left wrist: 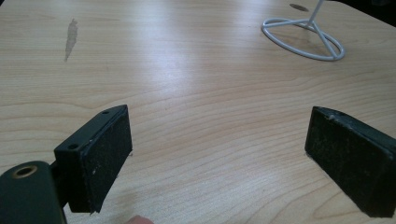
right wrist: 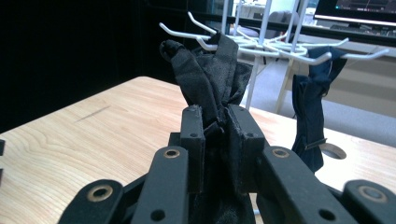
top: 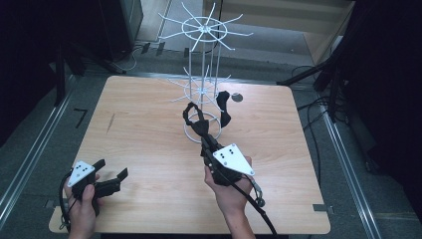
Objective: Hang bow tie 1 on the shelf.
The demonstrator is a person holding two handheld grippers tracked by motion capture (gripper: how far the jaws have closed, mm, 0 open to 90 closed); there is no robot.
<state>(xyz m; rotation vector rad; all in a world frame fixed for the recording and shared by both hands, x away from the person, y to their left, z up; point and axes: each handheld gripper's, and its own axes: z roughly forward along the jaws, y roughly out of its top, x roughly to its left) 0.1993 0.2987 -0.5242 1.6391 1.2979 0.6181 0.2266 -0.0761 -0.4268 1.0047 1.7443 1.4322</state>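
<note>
Right gripper has its jaws pinched tight on a black fabric strap, which bunches up between the pads and rises above the jaw tips in the right gripper view. Just above and beyond the jaw tips, the top of the strap reaches a white hook of the wire rack; whether the loop sits over the hook or only lies against it cannot be told. To the right of the jaws, farther off, a second dark strap hangs from another hook of the same tier, apart from the held one.

From the high view the right gripper points away from the person toward the rack, with the held strap just ahead of its tips, over the rack's ring-shaped base. The second strap hangs just past the tips, to their right. Behind the jaws sits the grey three-cornered plate, and the right hand grips the body below it.

Left gripper, well off to the left of the right one near the table's front edge, has its jaws spread wide with nothing between them. In the left gripper view its jaws frame bare wood, and the rack's base ring lies far ahead to the right of them.
</note>
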